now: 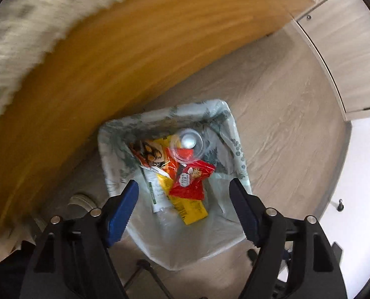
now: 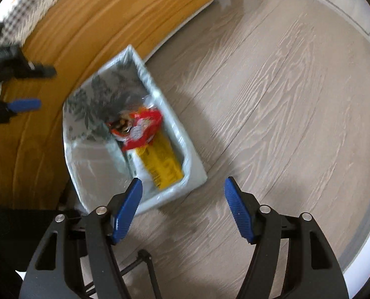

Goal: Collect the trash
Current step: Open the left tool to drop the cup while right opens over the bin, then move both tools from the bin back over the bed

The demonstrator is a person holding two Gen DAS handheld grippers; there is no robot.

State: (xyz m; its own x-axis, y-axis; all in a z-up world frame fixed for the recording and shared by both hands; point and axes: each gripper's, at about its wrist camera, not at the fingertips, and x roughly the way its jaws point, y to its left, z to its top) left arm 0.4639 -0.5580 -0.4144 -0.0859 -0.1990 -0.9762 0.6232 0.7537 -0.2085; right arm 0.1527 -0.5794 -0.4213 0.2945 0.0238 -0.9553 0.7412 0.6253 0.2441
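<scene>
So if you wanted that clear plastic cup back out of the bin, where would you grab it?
Probably by its rim, from straight above. The clear plastic cup sits on top of the wrappers in the lined bin with its mouth facing up, so one of the jaws could slip inside and one outside its thin wall.

The right gripper [image 2: 182,186], black-framed with blue ribbed pads, points down at a pale grey wood-grain plank floor [image 2: 272,87] with its jaws wide apart and nothing between them. Just beyond its left pad stands a rectangular bin lined with a pale leaf-printed plastic bag [image 2: 90,104], holding a red snack wrapper [image 2: 142,130] on top of a yellow printed packet [image 2: 162,159]. The bin sits against an orange-brown wooden furniture panel [image 2: 67,37], and the left gripper [image 2: 33,87] hangs blurred at the left edge, its jaws parted.
</scene>
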